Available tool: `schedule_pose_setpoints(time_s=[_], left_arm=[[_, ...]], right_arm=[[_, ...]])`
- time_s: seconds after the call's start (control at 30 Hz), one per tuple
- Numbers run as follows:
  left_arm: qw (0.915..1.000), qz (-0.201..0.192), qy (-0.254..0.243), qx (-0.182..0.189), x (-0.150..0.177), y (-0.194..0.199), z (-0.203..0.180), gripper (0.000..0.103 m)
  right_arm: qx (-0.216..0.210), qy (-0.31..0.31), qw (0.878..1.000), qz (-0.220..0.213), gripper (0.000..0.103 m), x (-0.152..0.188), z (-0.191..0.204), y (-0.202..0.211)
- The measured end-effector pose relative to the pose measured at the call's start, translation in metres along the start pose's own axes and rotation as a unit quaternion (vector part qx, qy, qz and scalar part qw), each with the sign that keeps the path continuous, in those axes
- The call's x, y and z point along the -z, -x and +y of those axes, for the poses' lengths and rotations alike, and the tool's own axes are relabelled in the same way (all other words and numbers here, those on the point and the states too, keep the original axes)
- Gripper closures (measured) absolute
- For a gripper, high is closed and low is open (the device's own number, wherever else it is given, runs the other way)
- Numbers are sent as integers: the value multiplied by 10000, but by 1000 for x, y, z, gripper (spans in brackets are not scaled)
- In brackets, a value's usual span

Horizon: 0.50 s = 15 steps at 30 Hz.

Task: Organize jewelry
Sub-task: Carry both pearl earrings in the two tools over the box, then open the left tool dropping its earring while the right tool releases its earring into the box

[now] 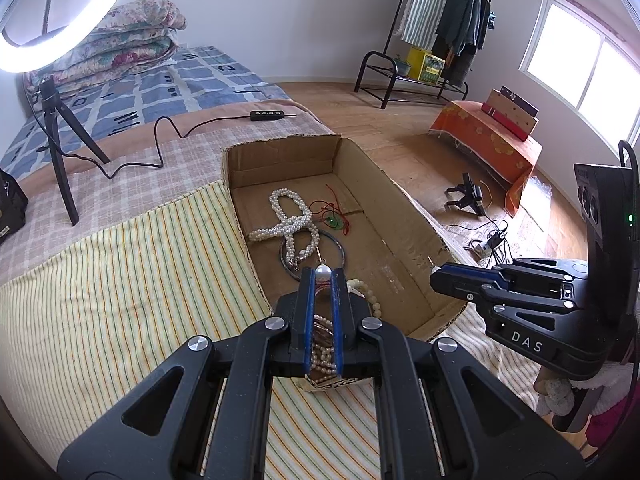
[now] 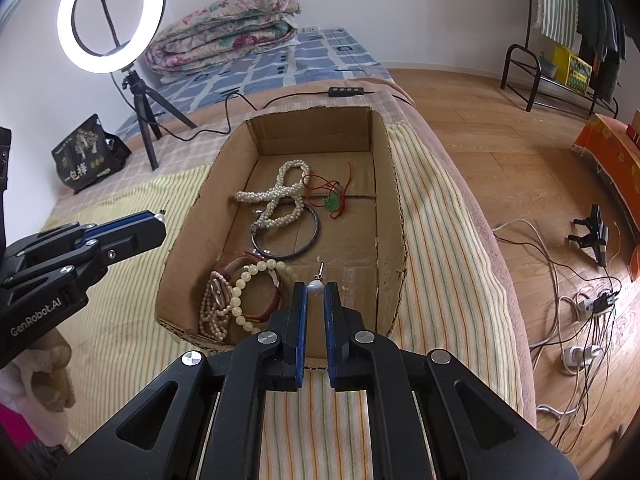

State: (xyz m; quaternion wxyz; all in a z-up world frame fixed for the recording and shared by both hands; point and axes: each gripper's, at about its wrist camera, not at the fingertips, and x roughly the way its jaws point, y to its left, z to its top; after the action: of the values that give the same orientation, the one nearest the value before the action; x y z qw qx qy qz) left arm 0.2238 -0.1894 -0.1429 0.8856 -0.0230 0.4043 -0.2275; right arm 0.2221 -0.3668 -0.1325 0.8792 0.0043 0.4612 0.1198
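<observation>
Striped bedding (image 2: 432, 248) is carrying an open cardboard box (image 2: 188, 232); its near wall is partly hiding a bead bracelet (image 2: 248, 284). Pearl necklace (image 2: 280, 196) and dark bangle (image 2: 308, 240) are lying inside. Each hand-held gripper, left (image 1: 323, 276) and right (image 2: 315, 286), is clamping a pearl earring (image 2: 315, 287).

In the left wrist view the ring light (image 1: 60, 20) runs off the frame at eleven o'clock, so we see only its lower arc. The left tongs (image 1: 323, 276) cover most of the small-pearl strands (image 1: 322, 344) in the cardboard box (image 1: 400, 208); we see them only through the gap between the fingers. The box's near wall is largely hidden behind the tongs in both views. At nine o'clock a black bag (image 1: 12, 204) is cut by the edge. In the right wrist view the orange cloth (image 2: 616, 160) at three o'clock is cropped, and the print on the yellow carton (image 2: 576, 70) at one o'clock is too small for us to read.
</observation>
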Motion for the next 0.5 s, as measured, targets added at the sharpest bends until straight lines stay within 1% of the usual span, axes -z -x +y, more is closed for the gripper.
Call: schedule_pose_setpoints(time_s=[0.23, 0.5], left_arm=[[10000, 4, 28, 47, -2, -5, 1, 97], [9999, -72, 71, -67, -5, -10, 3, 97]], right_arm=[[-46, 54, 10000, 54, 96, 2, 3, -2], [-83, 147, 9999, 14, 96, 4, 7, -1]])
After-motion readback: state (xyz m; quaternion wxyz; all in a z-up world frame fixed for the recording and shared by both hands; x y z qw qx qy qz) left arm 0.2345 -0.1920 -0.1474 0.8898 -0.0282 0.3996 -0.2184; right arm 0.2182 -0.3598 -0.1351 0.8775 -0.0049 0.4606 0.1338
